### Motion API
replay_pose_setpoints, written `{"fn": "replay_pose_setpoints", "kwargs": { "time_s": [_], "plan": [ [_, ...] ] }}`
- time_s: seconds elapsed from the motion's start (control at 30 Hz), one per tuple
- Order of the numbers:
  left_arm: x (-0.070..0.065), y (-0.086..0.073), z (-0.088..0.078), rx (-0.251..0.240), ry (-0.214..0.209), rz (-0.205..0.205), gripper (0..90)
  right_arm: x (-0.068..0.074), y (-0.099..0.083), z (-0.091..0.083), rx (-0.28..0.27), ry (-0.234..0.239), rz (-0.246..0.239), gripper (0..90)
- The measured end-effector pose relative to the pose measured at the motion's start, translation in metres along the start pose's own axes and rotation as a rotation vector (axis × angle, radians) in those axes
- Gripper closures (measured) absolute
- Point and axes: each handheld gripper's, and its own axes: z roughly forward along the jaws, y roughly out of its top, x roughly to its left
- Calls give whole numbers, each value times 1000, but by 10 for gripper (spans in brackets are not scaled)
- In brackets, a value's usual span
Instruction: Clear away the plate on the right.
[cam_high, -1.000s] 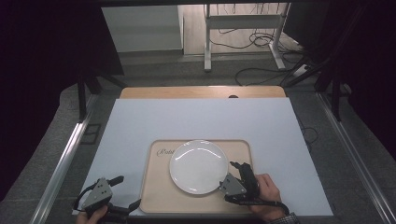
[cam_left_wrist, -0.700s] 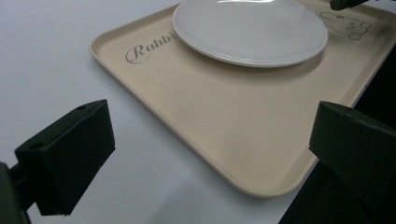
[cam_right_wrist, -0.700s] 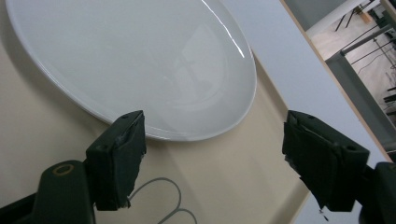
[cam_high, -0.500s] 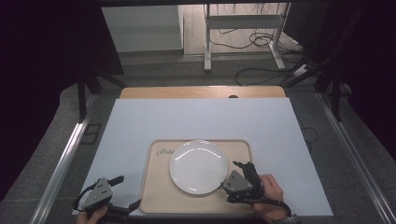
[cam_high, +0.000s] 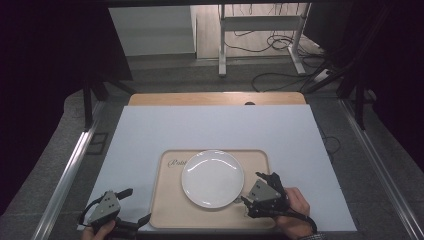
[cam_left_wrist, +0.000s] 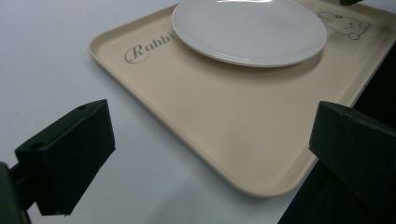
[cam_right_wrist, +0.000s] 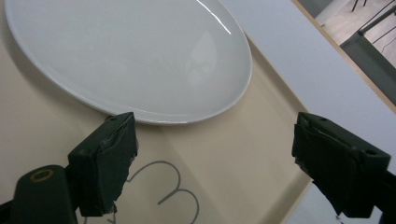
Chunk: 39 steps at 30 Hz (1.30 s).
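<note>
We are judging the white plate (cam_high: 212, 178) on the tray (cam_high: 165, 210) rigid, glossy, slippery and breakable, best pinched at its rim, while the right gripper (cam_high: 256, 199) is hovering beside that rim and the left gripper (cam_high: 134, 207) off the tray's corner, fingers (cam_right_wrist: 105, 158) of both spread and pinching nothing.

Dim room, cabled floor (cam_high: 280, 75), metal stand (cam_high: 260, 22) beyond.

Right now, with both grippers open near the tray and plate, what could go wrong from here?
1. The right gripper hangs open beside the white plate's rim; closing off-centre could nudge the plate across the smooth beige tray rather than grip it.
2. The left gripper is open at the tray's near corner, and that corner sits by the table edge. A push there might slide the tray, plate included.
</note>
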Motion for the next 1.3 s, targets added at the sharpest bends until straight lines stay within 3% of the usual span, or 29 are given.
{"fn": "replay_pose_setpoints", "kwargs": {
  "time_s": [0.67,1.3],
  "plan": [
    [0,0,0,1,-3,1,0,-15,-15,-13,-29,41,148,109],
    [0,0,1,7,-10,4,0,-21,-25,-21,-29,44,203,93]
  ]
}}
